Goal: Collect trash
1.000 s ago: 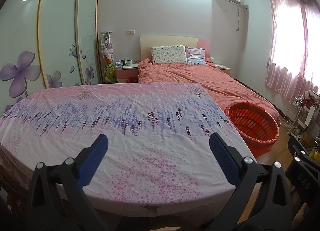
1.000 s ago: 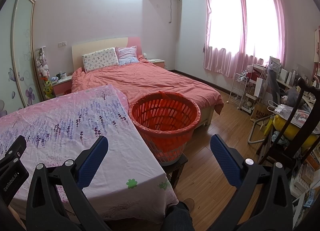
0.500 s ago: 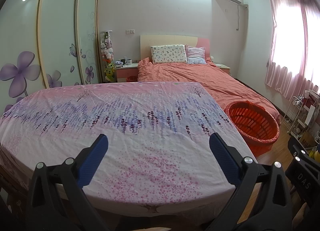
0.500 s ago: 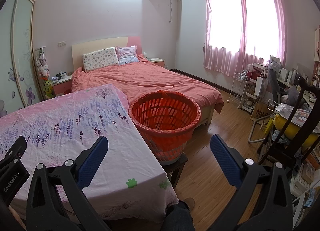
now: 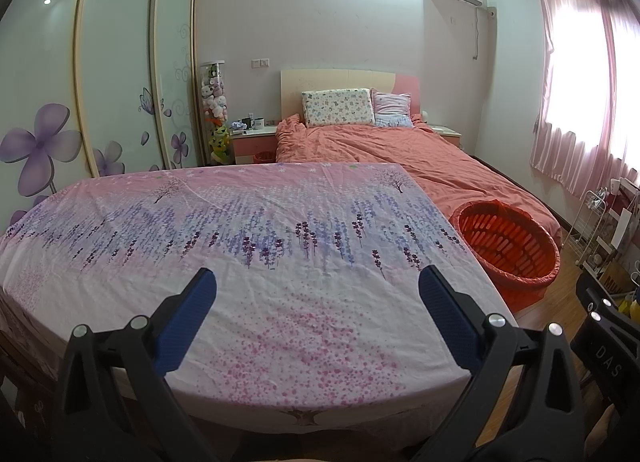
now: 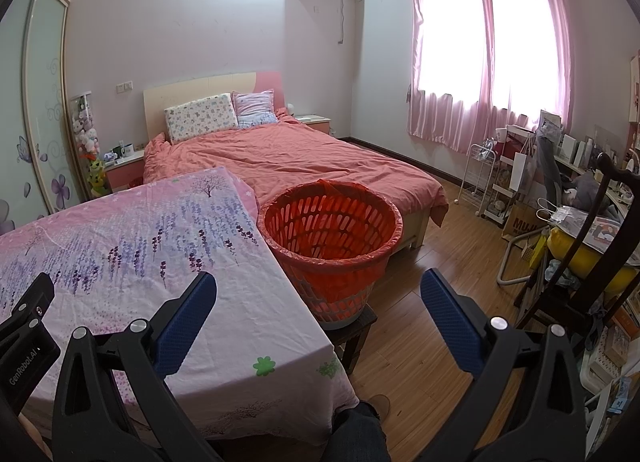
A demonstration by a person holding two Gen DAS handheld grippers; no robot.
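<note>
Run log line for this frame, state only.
left hand-held gripper: open, empty, over table cloth | right hand-held gripper: open, empty | basket: beside table, red liner | trash: none visible

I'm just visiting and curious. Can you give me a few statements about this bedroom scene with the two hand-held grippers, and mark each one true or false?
1. Both grippers are open and hold nothing. True: the left gripper and the right gripper have their blue pads wide apart.
2. The orange basket stands on the bed. False: it sits on a low dark stool beside the table.
3. The basket is lined with a red bag. True.
4. Trash lies scattered on the flowered tablecloth. False: no trash shows on it.
5. The curtains are blue. False: they are pink.
</note>
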